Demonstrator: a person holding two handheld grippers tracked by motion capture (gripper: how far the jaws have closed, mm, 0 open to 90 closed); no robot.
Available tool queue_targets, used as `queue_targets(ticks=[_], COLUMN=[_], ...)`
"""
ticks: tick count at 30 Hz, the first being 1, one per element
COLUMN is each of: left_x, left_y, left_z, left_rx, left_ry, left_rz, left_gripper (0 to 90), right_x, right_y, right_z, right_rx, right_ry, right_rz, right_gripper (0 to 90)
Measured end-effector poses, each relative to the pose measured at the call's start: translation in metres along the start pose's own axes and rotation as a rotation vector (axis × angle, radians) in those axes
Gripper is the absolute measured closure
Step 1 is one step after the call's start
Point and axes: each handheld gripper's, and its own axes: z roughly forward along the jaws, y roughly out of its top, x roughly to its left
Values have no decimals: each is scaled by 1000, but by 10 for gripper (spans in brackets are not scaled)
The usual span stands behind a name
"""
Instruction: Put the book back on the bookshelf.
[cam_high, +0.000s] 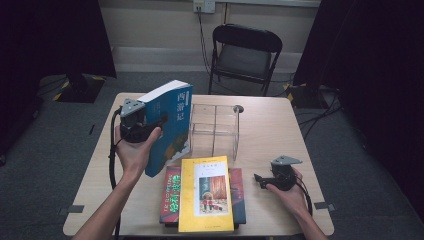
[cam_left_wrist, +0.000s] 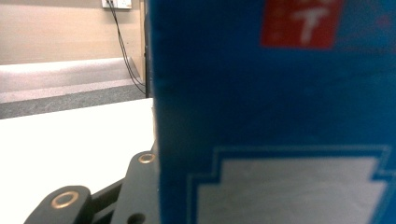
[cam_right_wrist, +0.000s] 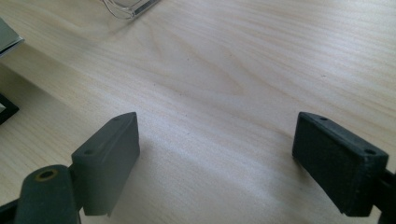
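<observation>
Beside the clear organizer (cam_high: 215, 131), left gripper (cam_high: 150, 125) clamps the upright blue book (cam_high: 170, 125); right gripper (cam_high: 260, 178) fingers gape.

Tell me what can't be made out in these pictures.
- Left tool: in the left gripper view the thick blue book covers its far jaw, so the grip itself is hidden.
- Red book: in the high view the yellow paperback lies over most of its cover.
- Clear acrylic divided holder: cut off by the top edge in the right gripper view.
- Yellow paperback's title: too small to read in the high view.
</observation>
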Motion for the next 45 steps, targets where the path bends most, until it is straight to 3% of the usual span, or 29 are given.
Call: queue_targets(ticks=[9, 10, 14, 16, 22, 27, 30, 34, 37, 40, 42, 45], left_x=[-3, -4, -8, -7, -7, -4, -3, -2, -1, -2, -2, -1], left_y=[13, 13, 8, 5, 6, 3, 0, -9, -17, -24, -27, -29], left_z=[17, 21, 38, 47, 59, 75, 81, 90, 95, 96, 94, 90], left_rx=[1, -8, 5, 5, 1, -42, -49, -64, -74, -87, -90, -89], left_ry=[38, 42, 80, 90, 97, 109, 105, 105, 89, 88, 78, 63], left_rz=[-11, -27, -9, -28, -30, -43, -44, -16, -31, -24, 6, -10], left_gripper=[618, 618, 617, 618, 617, 616, 616, 616, 615, 615, 614, 608], right_x=[0, 0, 0, 0, 1, 1, 1, 0, 0, 0, 0, 0], right_y=[0, 0, 0, 0, -1, -1, -1, -1, -1, -1, -1, -1], right_z=[0, 0, 0, 0, -1, -1, -1, -1, -1, -1, -1, -1], right_rx=[0, 0, -1, 0, 0, 0, 0, -1, -1, -1, -1, 0], right_ry=[1, 1, 3, 4, 4, 5, 6, 6, 7, 8, 8, 7], right_rz=[0, 0, 0, -1, -4, -4, -3, -1, -3, -4, -4, -4], right_gripper=[147, 147, 147, 147, 146, 147, 147, 147, 147, 147, 147, 147])
